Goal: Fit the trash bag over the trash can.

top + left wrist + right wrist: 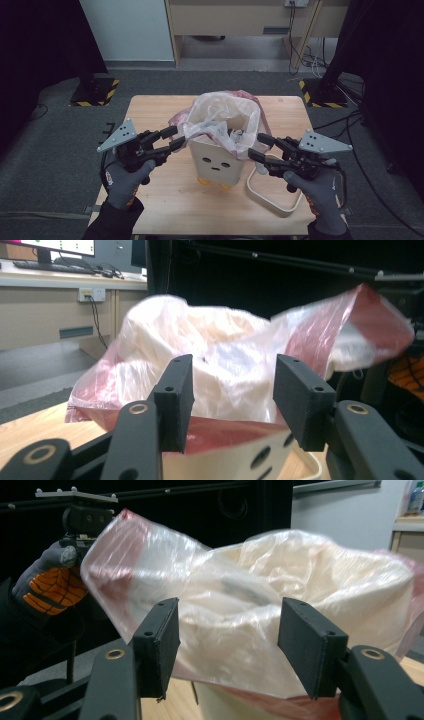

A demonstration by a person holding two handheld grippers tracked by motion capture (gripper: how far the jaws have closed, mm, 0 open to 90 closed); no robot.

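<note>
A small cream bin (pixel 215 167) with a dotted face and orange feet stands mid-table. A translucent pink plastic bag (pixel 220 112) lines it and billows above the rim. My left gripper (pixel 174 138) hovers at the bin's left side, jaws open, with the bag's edge just beyond the tips. In the left gripper view the gripper (pixel 232 385) frames the bag (pixel 220 360) without pressing it. My right gripper (pixel 256 146) is at the bin's right side, open too. The right gripper view has this gripper (pixel 227 630) facing the bag (pixel 260 600), with the other gloved hand (pixel 52 582) beyond.
A cream ring frame (pixel 262 200) lies on the wooden table (pixel 165 200) right of the bin, under my right hand. Two black stands with yellow-striped bases (pixel 95 92) (pixel 320 95) flank the table's far corners. Cables trail on the grey floor at the right.
</note>
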